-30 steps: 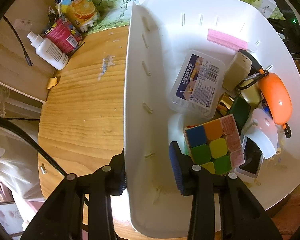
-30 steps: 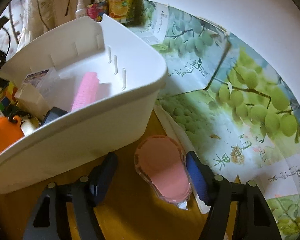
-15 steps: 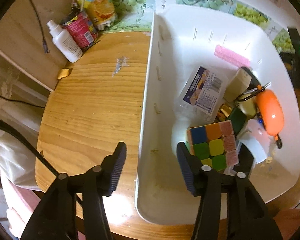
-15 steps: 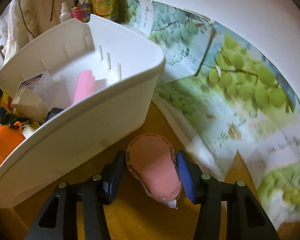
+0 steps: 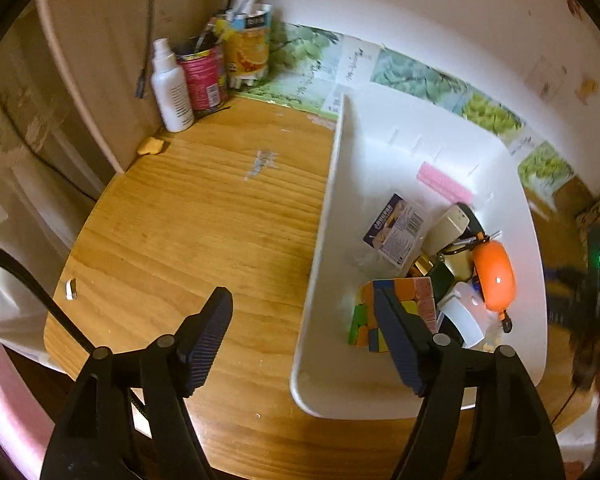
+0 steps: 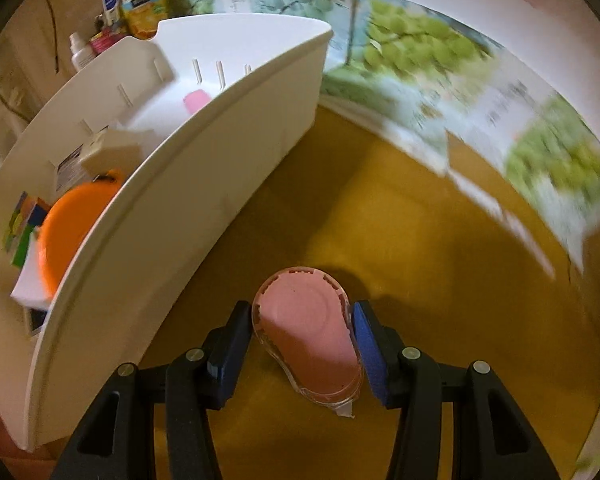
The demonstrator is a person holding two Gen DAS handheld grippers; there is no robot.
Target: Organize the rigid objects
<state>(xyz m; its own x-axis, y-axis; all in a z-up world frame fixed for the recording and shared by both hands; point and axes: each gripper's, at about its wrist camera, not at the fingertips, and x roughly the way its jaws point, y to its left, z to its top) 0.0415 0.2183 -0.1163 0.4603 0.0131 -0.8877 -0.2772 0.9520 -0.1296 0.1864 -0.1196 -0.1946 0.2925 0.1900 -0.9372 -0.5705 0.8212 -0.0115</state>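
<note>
The left gripper (image 5: 304, 312) is opening, empty, astride the white bin's (image 5: 320, 240) wall; cube (image 5: 404, 300) and orange case (image 5: 494, 276) already lie inside. The right gripper (image 6: 296, 336) clamps the pink tape dispenser (image 6: 308, 328) outside the bin, apparently the last piece.

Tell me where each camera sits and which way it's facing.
Left wrist: on the left gripper, looking steeply down at the table and bin; its black fingers show, jaws opening, nothing between them.
Right wrist: on the right gripper, looking down beside the bin; its fingers clamp a pink tape dispenser.
Shared: the bin, cube, orange case, pink roll.
</note>
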